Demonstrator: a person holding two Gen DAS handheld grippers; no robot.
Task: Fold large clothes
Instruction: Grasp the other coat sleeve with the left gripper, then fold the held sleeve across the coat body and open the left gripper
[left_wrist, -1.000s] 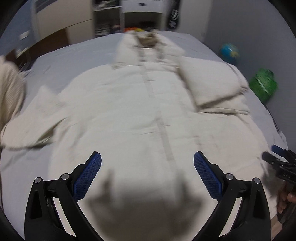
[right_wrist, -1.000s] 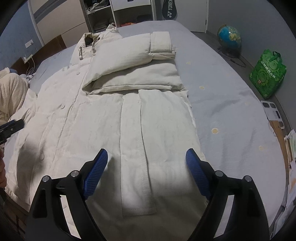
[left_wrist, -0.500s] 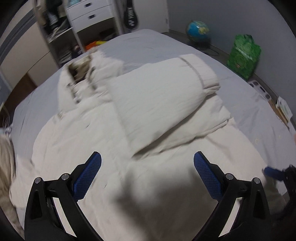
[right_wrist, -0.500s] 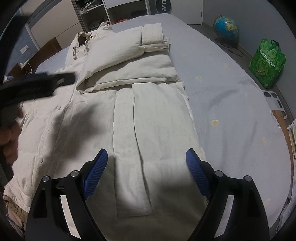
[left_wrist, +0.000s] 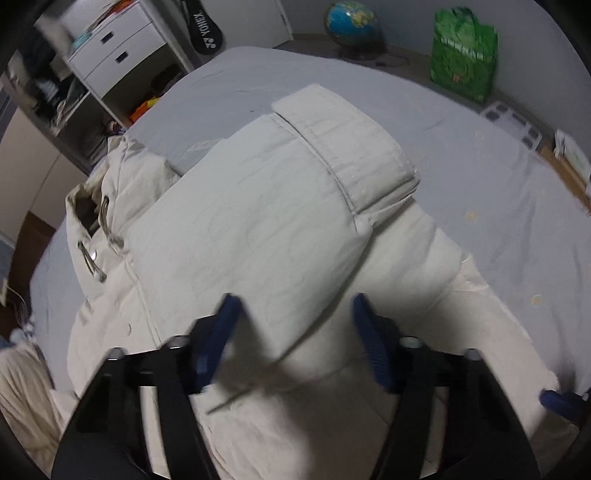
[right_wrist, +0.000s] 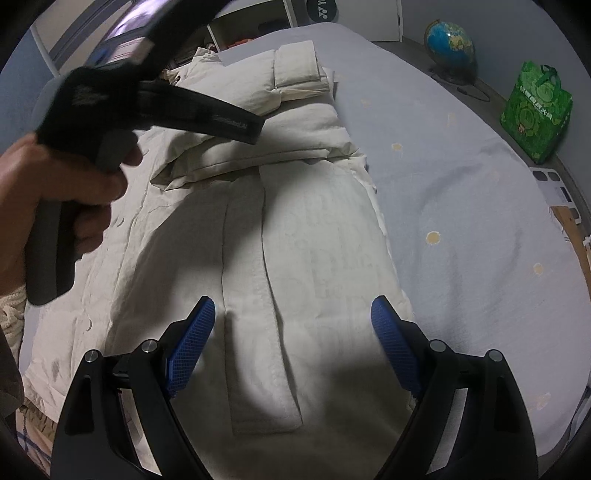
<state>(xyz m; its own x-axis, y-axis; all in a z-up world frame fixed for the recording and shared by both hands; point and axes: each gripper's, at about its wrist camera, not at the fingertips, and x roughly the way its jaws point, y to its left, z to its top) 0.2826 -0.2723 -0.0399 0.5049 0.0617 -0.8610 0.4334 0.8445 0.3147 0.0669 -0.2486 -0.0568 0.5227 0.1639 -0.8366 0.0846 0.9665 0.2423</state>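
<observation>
Left wrist view: my left gripper (left_wrist: 295, 314) hangs released over the cream coat (left_wrist: 258, 221), nothing between its jaws.

The coat lies mid-frame on the grey bed (left_wrist: 498, 192), one sleeve (right_wrist: 258, 92) folded across. My right gripper (right_wrist: 295, 332) gapes too; globe (right_wrist: 448, 40) and green bag (right_wrist: 535, 107) upper right.

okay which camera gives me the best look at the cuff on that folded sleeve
The left wrist view. The cuff sits large and near the middle there, with its stitched seam readable, though slightly blurred. In the right wrist view the cuff is small and far off at the top of the coat, its detail hard to make out.
</observation>
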